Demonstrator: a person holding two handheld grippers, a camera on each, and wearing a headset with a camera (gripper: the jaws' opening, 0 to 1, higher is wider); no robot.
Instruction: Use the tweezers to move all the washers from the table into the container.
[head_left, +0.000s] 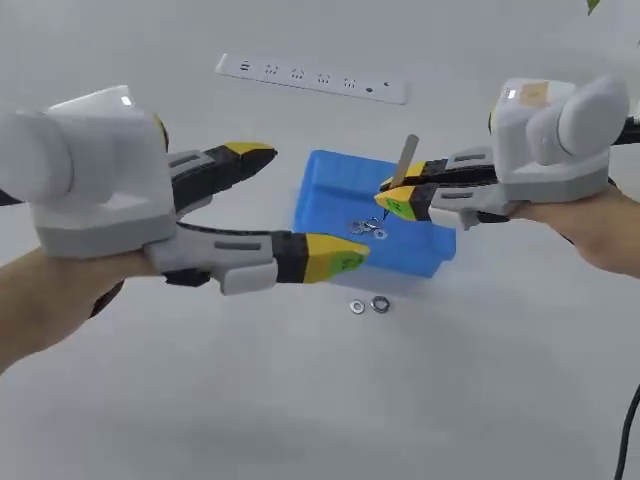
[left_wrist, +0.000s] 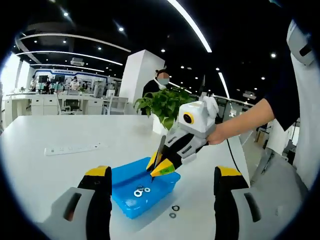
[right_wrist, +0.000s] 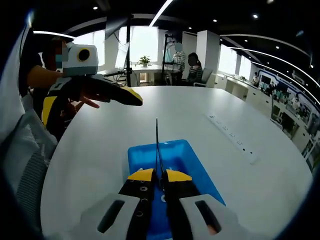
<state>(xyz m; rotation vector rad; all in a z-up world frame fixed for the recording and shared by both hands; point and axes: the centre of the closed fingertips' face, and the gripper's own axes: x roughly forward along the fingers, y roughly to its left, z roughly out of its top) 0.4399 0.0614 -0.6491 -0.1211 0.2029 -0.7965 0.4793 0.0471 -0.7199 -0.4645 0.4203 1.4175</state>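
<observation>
A blue container (head_left: 335, 180) sits mid-table with a few washers (head_left: 368, 230) inside. Two more washers (head_left: 369, 305) lie on the table just in front of it. My right gripper (head_left: 392, 203) is shut on the tweezers (head_left: 408, 158), whose tips point down into the container, close above the washers there. In the right gripper view the tweezers (right_wrist: 157, 145) run forward from the shut jaws over the container (right_wrist: 180, 152). My left gripper (head_left: 318, 204) stands open at the container's left side, holding nothing. The left gripper view looks between its open fingers (left_wrist: 97, 172) at the container (left_wrist: 135, 207) and the right gripper (left_wrist: 192, 130).
A white power strip (head_left: 310, 78) lies at the far side of the table. A potted plant (left_wrist: 162, 102) stands beyond the container, with a person behind it. A black cable (head_left: 630, 430) runs down at the right edge.
</observation>
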